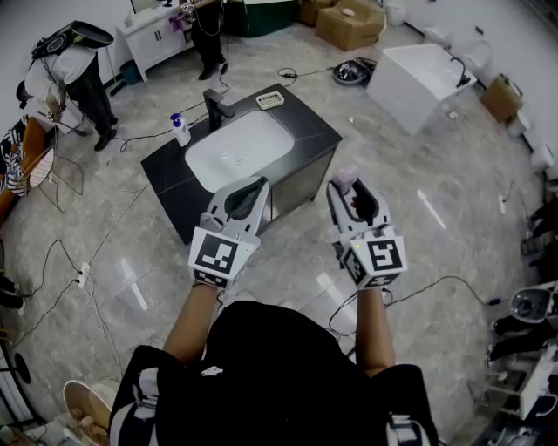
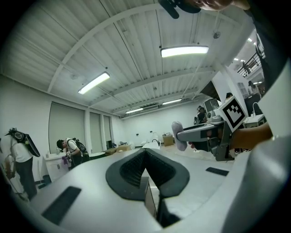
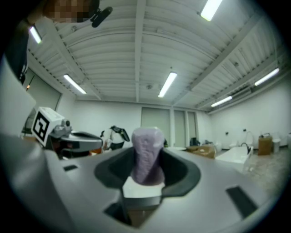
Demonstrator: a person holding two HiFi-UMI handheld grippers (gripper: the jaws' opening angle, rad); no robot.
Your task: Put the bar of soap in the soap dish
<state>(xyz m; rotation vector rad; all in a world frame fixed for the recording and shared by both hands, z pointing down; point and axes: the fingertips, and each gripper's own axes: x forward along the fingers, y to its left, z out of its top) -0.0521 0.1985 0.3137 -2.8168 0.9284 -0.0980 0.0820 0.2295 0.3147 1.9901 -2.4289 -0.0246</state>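
Note:
My right gripper [image 1: 346, 187] is shut on a lavender bar of soap [image 1: 346, 177], which stands upright between the jaws [image 3: 147, 157] and sticks out past their tips. The left gripper [image 1: 255, 187] is shut with nothing in it; its pads meet in a narrow seam in the left gripper view [image 2: 146, 182], where the soap [image 2: 178, 135] also shows at the right. Both grippers hang level in front of a dark counter [image 1: 170, 174] with a white basin [image 1: 235, 148]. A pale slotted soap dish [image 1: 270, 100] lies on the counter's far corner, well beyond both grippers.
A black faucet [image 1: 216, 106] and a pump bottle [image 1: 180, 129] stand behind the basin. Cables [image 1: 105, 235] run over the tiled floor at the left. A white tub [image 1: 418, 83] and cardboard boxes [image 1: 349, 22] are at the back right. People [image 1: 83, 78] stand at the back left.

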